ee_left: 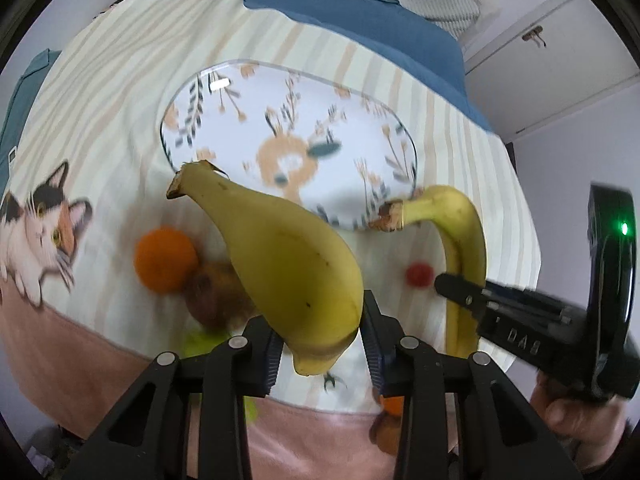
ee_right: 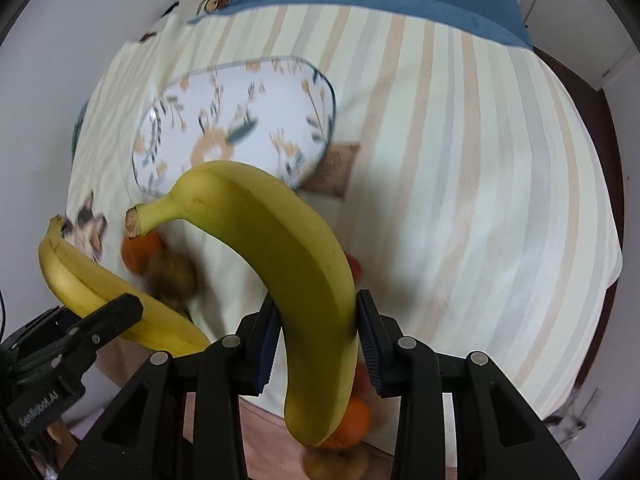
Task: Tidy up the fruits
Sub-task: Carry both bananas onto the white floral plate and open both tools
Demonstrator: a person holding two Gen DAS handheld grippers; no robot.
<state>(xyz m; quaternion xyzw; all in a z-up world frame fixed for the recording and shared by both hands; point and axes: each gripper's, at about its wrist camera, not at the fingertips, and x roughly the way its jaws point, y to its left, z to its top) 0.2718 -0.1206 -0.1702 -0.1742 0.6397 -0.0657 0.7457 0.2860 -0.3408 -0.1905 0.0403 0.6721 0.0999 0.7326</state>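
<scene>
My left gripper (ee_left: 322,340) is shut on a yellow banana (ee_left: 280,256), held in the air, stem up and to the left. My right gripper (ee_right: 318,340) is shut on a second yellow banana (ee_right: 272,248), also lifted, stem to the left. Each banana shows in the other view: the right one (ee_left: 460,240) with the right gripper (ee_left: 460,286) at the right, the left one (ee_right: 104,296) with the left gripper (ee_right: 120,312) at the lower left. A white floral tray (ee_left: 288,136) lies on the striped cloth ahead; it also shows in the right wrist view (ee_right: 236,120).
Under the bananas lie an orange (ee_left: 166,260), a brown kiwi (ee_left: 216,292), a green fruit (ee_left: 200,344) and a small red fruit (ee_left: 418,274). Another orange (ee_right: 354,420) lies near the front edge. A blue blanket (ee_left: 360,16) covers the far end. A cat print (ee_left: 40,232) is at the left.
</scene>
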